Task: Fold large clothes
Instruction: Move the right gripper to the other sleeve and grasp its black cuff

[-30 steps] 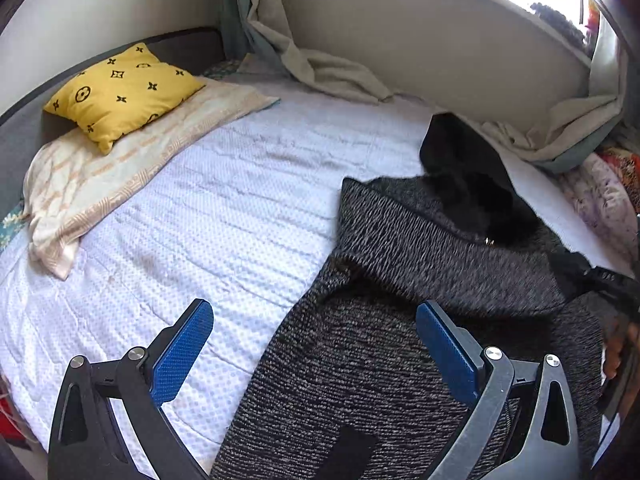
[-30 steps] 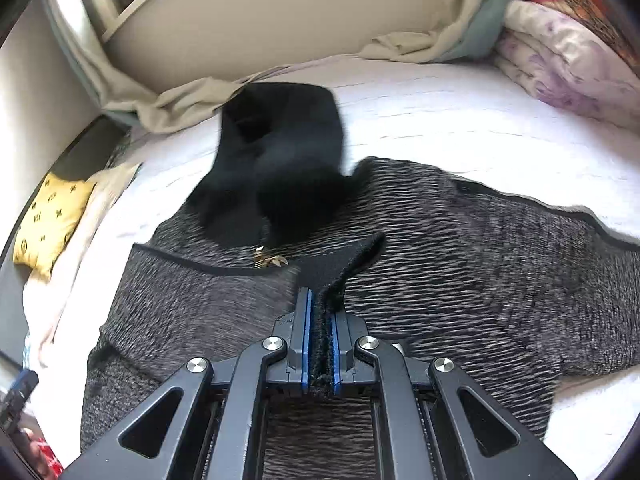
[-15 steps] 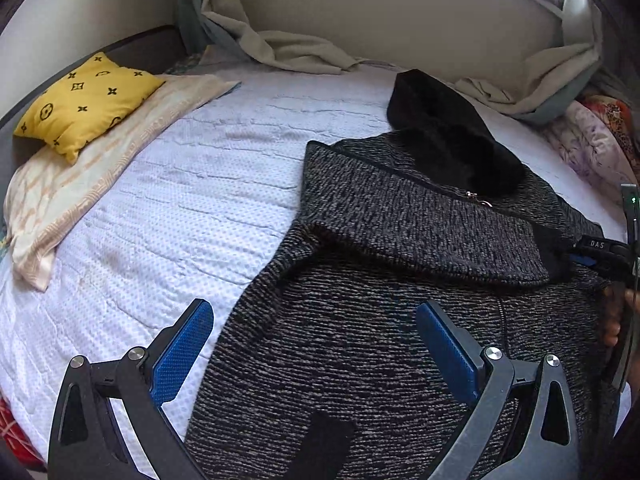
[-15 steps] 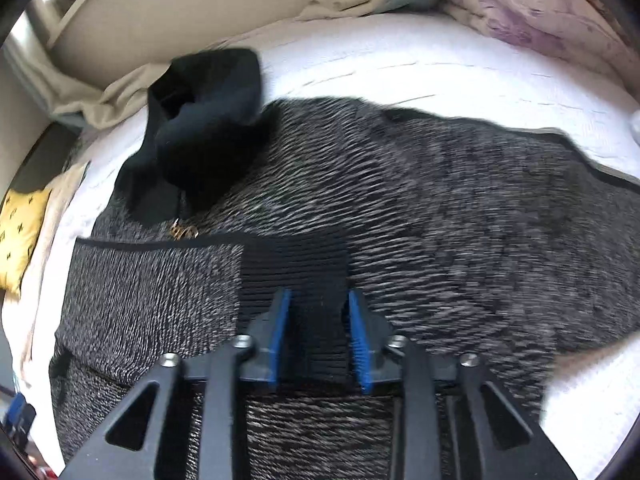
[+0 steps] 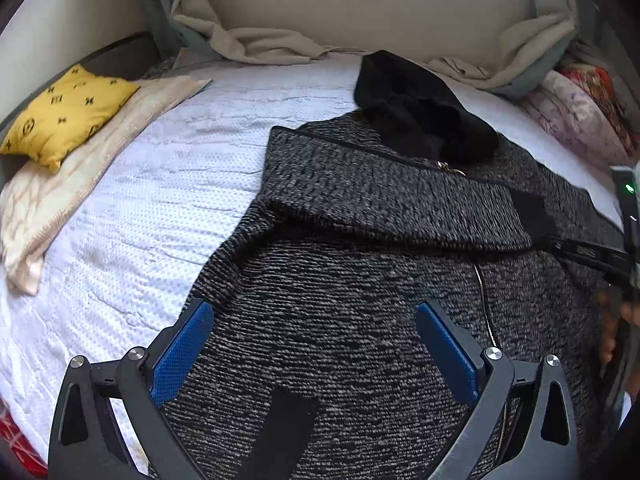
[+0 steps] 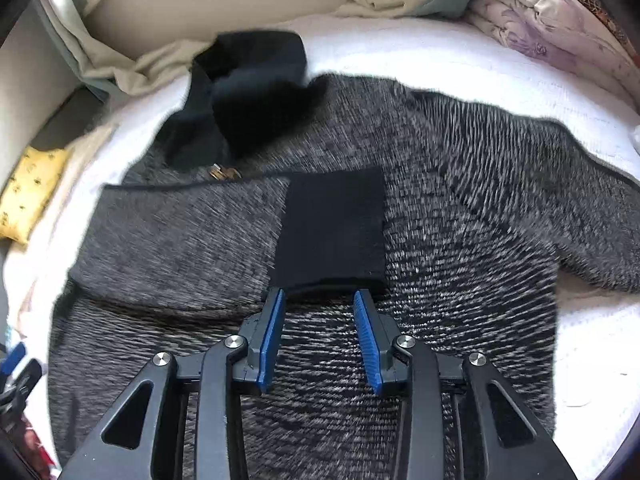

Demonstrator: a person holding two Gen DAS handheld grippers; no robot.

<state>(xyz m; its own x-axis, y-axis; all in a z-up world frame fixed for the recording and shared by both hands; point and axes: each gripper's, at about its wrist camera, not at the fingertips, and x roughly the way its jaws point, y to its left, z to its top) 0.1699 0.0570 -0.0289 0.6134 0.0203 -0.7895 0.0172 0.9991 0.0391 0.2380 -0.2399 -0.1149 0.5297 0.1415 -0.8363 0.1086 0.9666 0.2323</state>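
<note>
White bedding (image 5: 168,216) covers the bed; a grey knit jacket (image 5: 352,320) lies spread on it, black hood (image 5: 420,120) toward the wall. One sleeve (image 6: 180,232) is folded across the body, its black cuff (image 6: 332,224) lying flat just ahead of the right gripper (image 6: 319,300). Right jaws: recently opened, partly apart, nothing clamped; cuff edge sits at the tips. Left gripper (image 5: 316,320): jaws wide, empty, above the jacket's lower body. Yellow pillow (image 5: 64,116) lies far left.

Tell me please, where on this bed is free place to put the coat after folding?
Bare white bedcover lies between the yellow pillow and the grey coat. The far side is crowded: black hood, beige curtain, floral bedding.
</note>
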